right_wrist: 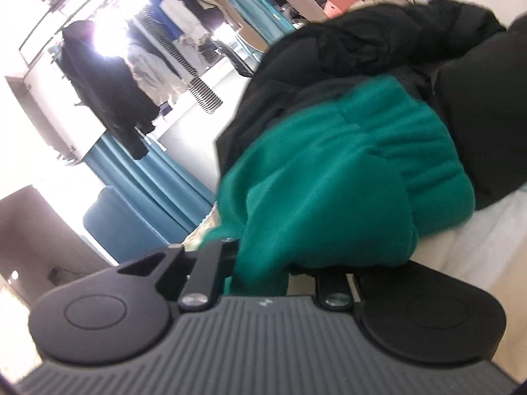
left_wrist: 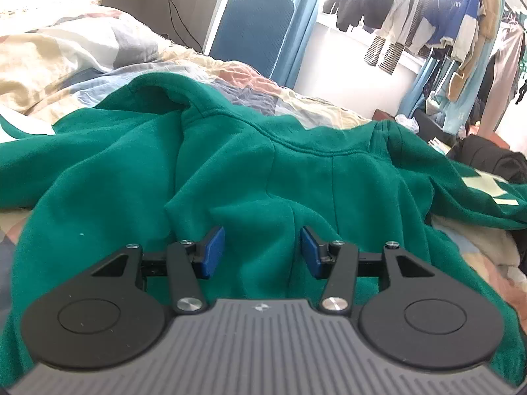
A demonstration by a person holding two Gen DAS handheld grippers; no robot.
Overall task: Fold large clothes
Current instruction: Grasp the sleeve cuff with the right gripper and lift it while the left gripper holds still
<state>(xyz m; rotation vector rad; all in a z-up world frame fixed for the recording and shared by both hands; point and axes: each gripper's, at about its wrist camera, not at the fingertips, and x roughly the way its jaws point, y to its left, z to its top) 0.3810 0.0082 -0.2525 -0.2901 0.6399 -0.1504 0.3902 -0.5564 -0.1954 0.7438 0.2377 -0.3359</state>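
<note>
**Fold barely begun: one sleeve lifted, body still rumpled**

Your left gripper was released, jaws apart and empty, hovering just above the green sweatshirt, which lay spread and creased on the bed straight ahead of it. Your right gripper was clenched on a bunched green cuff, raised off the bed with a black jacket behind it. By my reading, no fold was finished; both sleeves and the body remained.

Green sweatshirt with pale print, patchwork pastel quilt, teal curtains, seemingly black jacket
</note>
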